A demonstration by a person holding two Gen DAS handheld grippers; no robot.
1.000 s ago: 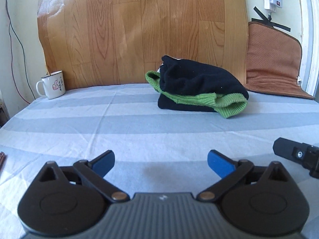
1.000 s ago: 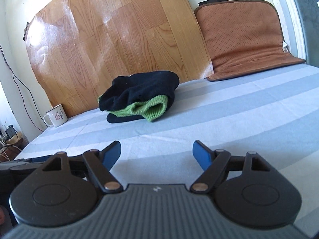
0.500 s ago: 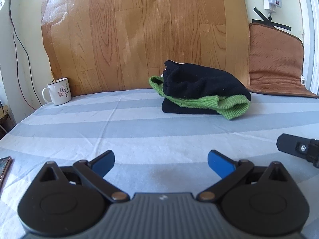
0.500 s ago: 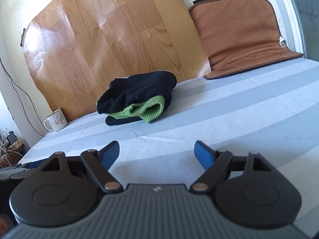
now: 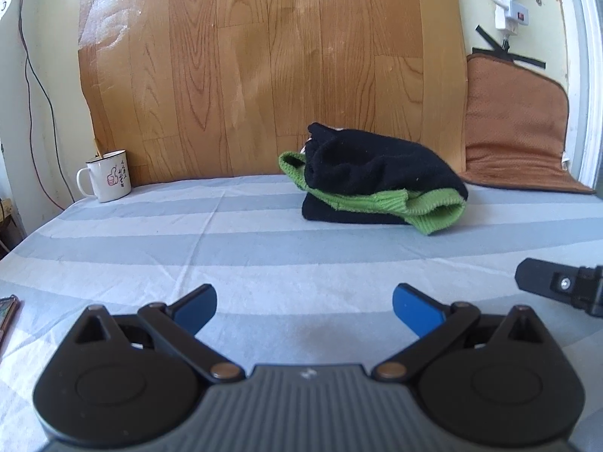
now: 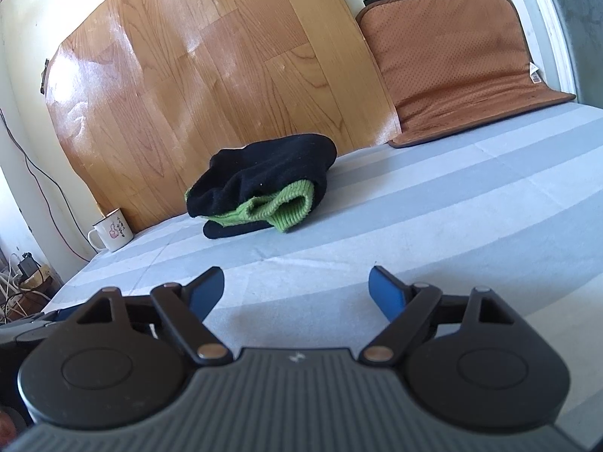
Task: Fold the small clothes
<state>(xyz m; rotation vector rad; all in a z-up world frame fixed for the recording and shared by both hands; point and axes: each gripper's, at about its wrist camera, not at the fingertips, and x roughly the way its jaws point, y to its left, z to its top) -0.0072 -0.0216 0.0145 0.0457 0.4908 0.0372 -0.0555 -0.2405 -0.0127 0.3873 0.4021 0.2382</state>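
the black and green knit garment (image 5: 380,184) lies in a bundled, folded heap on the pale striped sheet (image 5: 233,248), close in front of the wood-grain board (image 5: 264,60) that leans on the wall, with a white enamel mug (image 5: 107,177) well off to its left along the board and a brown cushion (image 5: 516,128) propped off to its right. both tools hang back from the garment, well apart from it, over bare sheet. the left hand-held gripper (image 5: 304,307) stands wide, its blue pads (image 5: 198,307) spread with nothing between them; the right hand-held gripper (image 6: 297,290) is likewise wide and empty, and its black tip shows at the right edge of the left wrist view. judging by the ribbed green cuff (image 6: 292,207) and the slumped black body, this is a soft, light knit that will sag and stretch when lifted, cling a little to the sheet, and not keep a crease by itself. it is not fragile or slippery. the thick ribbed green hem looks like the firmest place to pinch, one gripper toward each end of it, taking both layers so the bundle opens or carries evenly. a grab at the loose black top fold would probably drag only one layer and undo the stack.
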